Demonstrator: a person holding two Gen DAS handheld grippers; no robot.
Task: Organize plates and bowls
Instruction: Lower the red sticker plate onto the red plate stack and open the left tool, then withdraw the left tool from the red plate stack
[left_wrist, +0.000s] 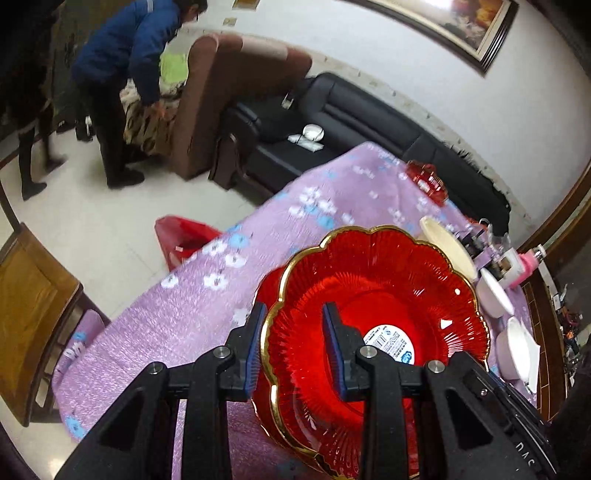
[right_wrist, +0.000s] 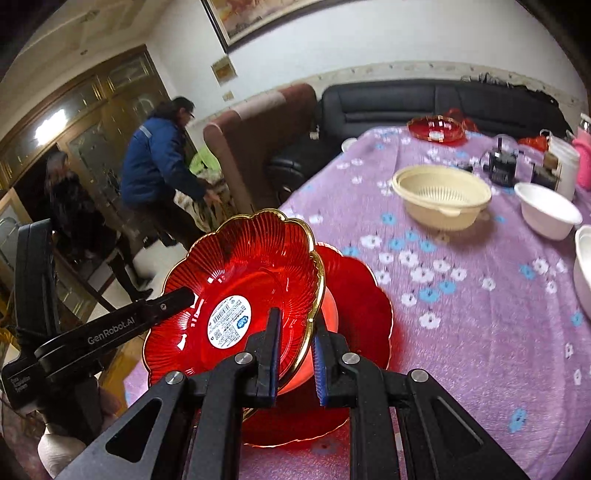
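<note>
My left fingers (left_wrist: 258, 347) straddle the gold rim of a red scalloped plate (left_wrist: 373, 291), 1 pad outside it and 1 inside, pressing on the edge. A white round label (left_wrist: 389, 343) sits at the plate's centre, just right of my inner finger. A second red plate (left_wrist: 264, 406) shows beneath it. Beyond my fingers stretches the surface's purple flowered cloth (left_wrist: 207, 295); far ahead right sits another red dish (left_wrist: 424, 181), nearer right a cream bowl (left_wrist: 447, 247) and 2 white bowls (left_wrist: 495, 291).

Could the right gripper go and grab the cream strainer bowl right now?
Probably not yet. The right gripper is shut on the rim of the red plate, so its fingers are busy. The table between it and the cream strainer bowl looks free.
</note>
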